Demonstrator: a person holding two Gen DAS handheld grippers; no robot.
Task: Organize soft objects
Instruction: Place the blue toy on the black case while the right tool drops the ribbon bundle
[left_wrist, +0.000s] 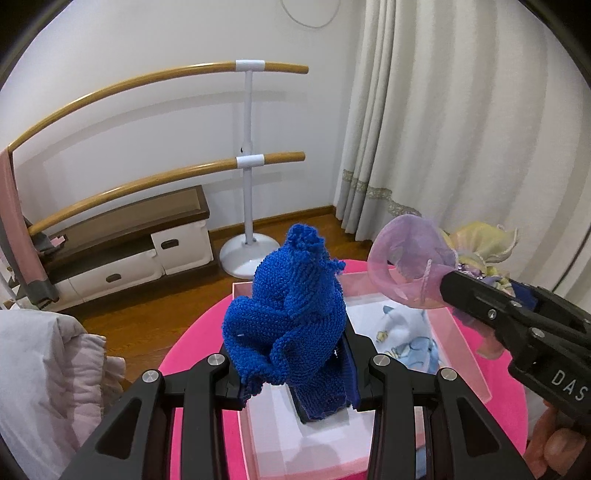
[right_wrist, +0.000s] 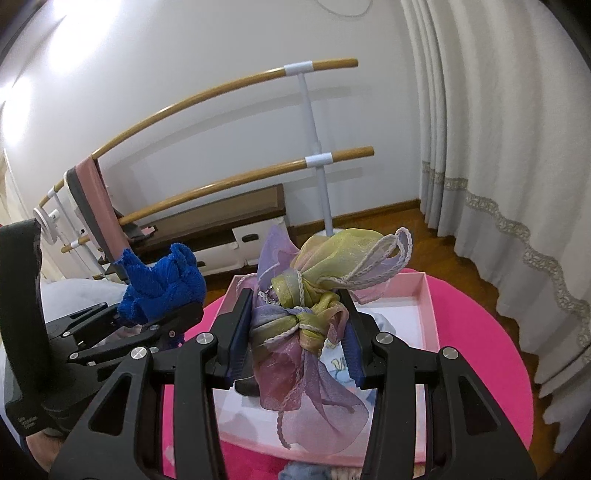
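Left claw (left_wrist: 295, 369) pinches a blue knit bundle (left_wrist: 291, 306), right claw (right_wrist: 295, 339) a pastel organza pouch (right_wrist: 314, 295); lower both squarely inside the pink box's (right_wrist: 430, 314) walls before releasing.

1. this is a room in a home, set up partly for dance or stretching practice.
2. a freestanding ballet barre (left_wrist: 249, 158) with two wooden rails on a white post and round base stands against the plain white wall (left_wrist: 147, 48).
3. long cream curtains (left_wrist: 461, 122) with an embroidered band hang to the floor on the right.
4. the wooden floor (left_wrist: 155, 314) has a matching skirting board along the wall.
5. a low dark-topped bench with white drawers (left_wrist: 140, 243) sits under the barre.
6. a pink stretch band (right_wrist: 98, 206) hangs over the upper rail.
7. quilted pale bedding (left_wrist: 48, 369) lies at the left, beside the round pink worktop (left_wrist: 207, 332).
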